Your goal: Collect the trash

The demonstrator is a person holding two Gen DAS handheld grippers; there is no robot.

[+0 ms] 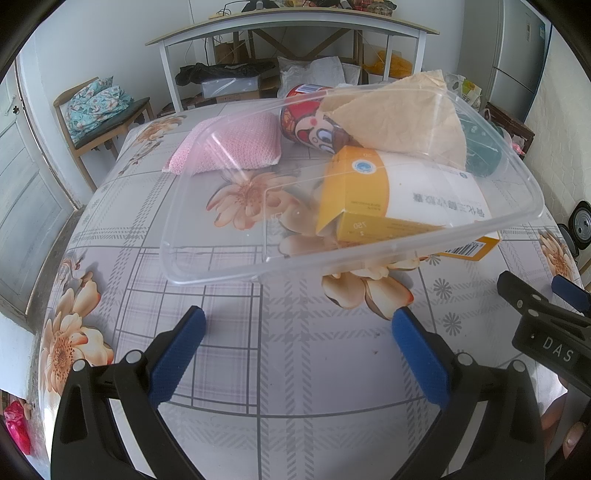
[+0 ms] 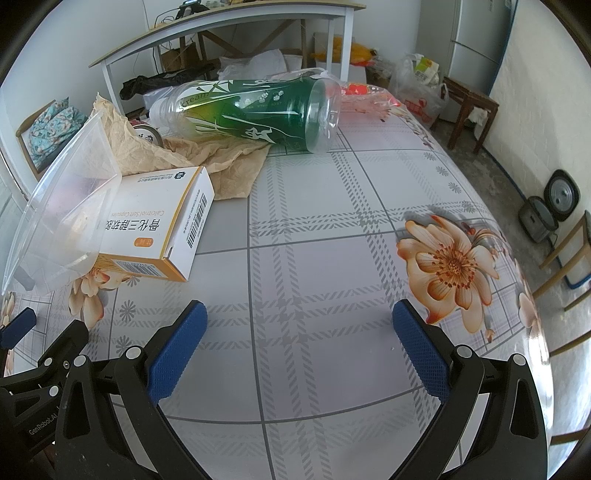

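Note:
A clear plastic tub (image 1: 221, 254) lies tilted on the flowered table, its far end propped on an orange and white medicine box (image 1: 391, 192). The box (image 2: 155, 229) and tub (image 2: 62, 206) also show in the right wrist view. Behind them lie crumpled brown paper (image 1: 402, 118) (image 2: 207, 155), a red cartoon can (image 1: 310, 125), a green plastic bottle (image 2: 258, 110) on its side, and a pink sponge (image 1: 229, 147). My left gripper (image 1: 295, 325) is open and empty, short of the tub's near rim. My right gripper (image 2: 295, 317) is open and empty over bare tablecloth, right of the box.
The right gripper shows at the left view's right edge (image 1: 539, 306). A red and clear wrapper (image 2: 365, 96) lies at the table's far edge. A white desk (image 1: 288, 26), a chair with cloth (image 1: 99, 107), plastic bags (image 2: 417, 88) and a fridge (image 2: 480, 29) stand beyond.

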